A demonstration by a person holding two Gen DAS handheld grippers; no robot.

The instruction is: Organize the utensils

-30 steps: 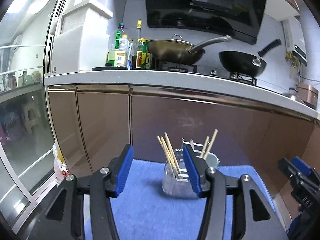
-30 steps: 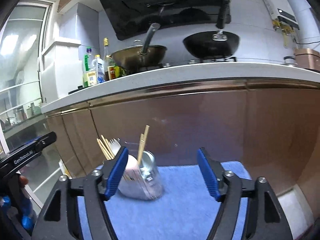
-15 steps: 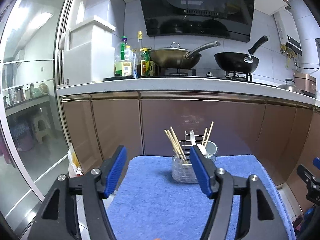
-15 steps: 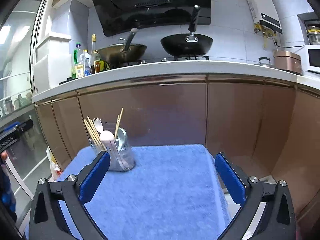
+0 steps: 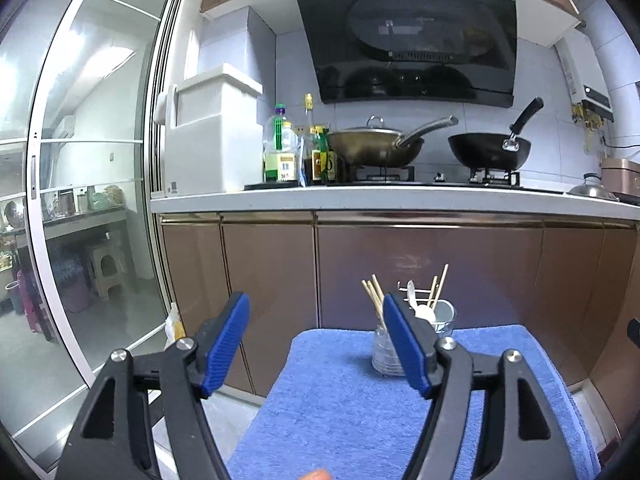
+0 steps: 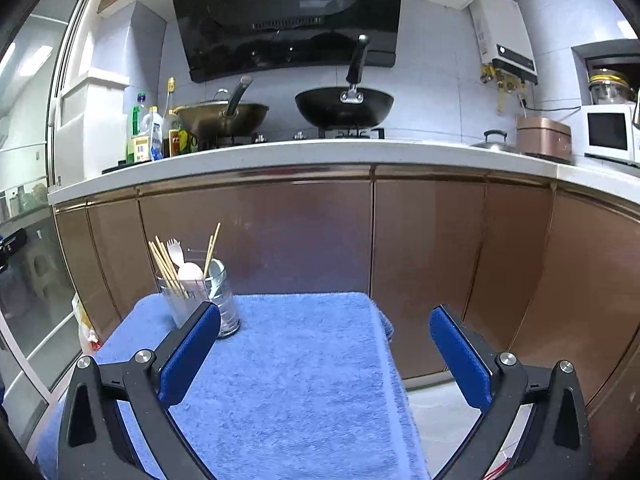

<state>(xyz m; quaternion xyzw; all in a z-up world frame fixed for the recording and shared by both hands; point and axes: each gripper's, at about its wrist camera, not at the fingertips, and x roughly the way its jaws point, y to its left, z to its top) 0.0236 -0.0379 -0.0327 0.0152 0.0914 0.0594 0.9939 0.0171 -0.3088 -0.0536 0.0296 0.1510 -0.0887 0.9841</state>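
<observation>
Blue terry-towel tabletop (image 6: 304, 360): one clear holder (image 6: 224, 300) upright, wooden chopsticks (image 6: 166, 266) and pale spoons (image 6: 190, 272) sorted inside. My left gripper (image 5: 316, 340) and right gripper (image 6: 324, 352) jaws hang released, empty; sorting looks finished.

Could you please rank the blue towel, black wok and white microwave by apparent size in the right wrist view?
1. Blue towel, nearest the camera
2. Black wok
3. White microwave, cropped at the edge, so unsure
</observation>
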